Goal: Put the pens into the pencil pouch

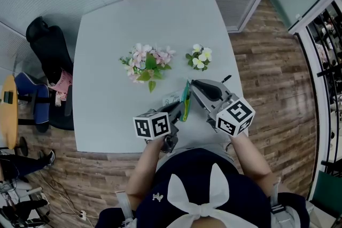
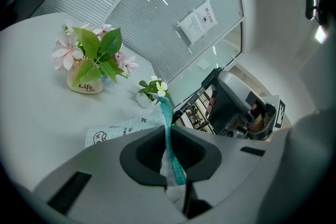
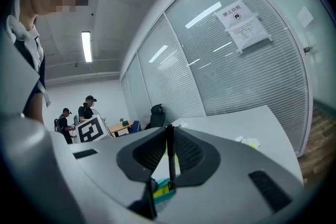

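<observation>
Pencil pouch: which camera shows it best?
Left gripper view: the pouch shows its printed side and its teal edge, pinched in the left gripper. Head view shows just a teal sliver; right gripper view shows only a teal corner low down.

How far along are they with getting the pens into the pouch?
About midway. Done: the left gripper has the pouch pinched by its teal edge, over the table. In hand: the right gripper is clamped on a black pen, whose lower end sits by that teal edge. Left: slide the pen in and let go. Whether any pens are already inside, I can't tell.
</observation>
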A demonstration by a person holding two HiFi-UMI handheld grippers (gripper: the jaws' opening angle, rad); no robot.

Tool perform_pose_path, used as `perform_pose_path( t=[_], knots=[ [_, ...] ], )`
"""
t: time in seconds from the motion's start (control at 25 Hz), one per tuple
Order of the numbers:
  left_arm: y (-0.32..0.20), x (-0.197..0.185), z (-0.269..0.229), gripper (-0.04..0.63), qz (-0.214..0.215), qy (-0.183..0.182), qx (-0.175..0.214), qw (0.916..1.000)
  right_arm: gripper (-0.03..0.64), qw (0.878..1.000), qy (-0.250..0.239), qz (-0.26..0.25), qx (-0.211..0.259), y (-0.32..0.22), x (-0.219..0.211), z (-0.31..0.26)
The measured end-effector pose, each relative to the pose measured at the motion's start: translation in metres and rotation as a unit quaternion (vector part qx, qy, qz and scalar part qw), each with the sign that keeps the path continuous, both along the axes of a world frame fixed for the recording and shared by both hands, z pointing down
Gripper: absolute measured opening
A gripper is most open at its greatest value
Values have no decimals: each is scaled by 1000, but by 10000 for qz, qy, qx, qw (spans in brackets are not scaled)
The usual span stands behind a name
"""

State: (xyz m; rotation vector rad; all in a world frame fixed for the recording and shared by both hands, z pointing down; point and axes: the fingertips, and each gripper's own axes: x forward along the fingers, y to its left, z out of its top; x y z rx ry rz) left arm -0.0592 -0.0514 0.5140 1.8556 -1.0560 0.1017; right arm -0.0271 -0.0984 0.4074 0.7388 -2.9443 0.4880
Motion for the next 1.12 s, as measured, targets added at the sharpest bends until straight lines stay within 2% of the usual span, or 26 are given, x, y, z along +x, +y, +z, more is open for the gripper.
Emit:
perform_pose_path(
  t=[1.12],
  knots=[
    [-1, -2, 1, 49, 10, 18, -48, 10000, 51, 9964, 657, -247, -469, 20, -6, 59]
  ],
)
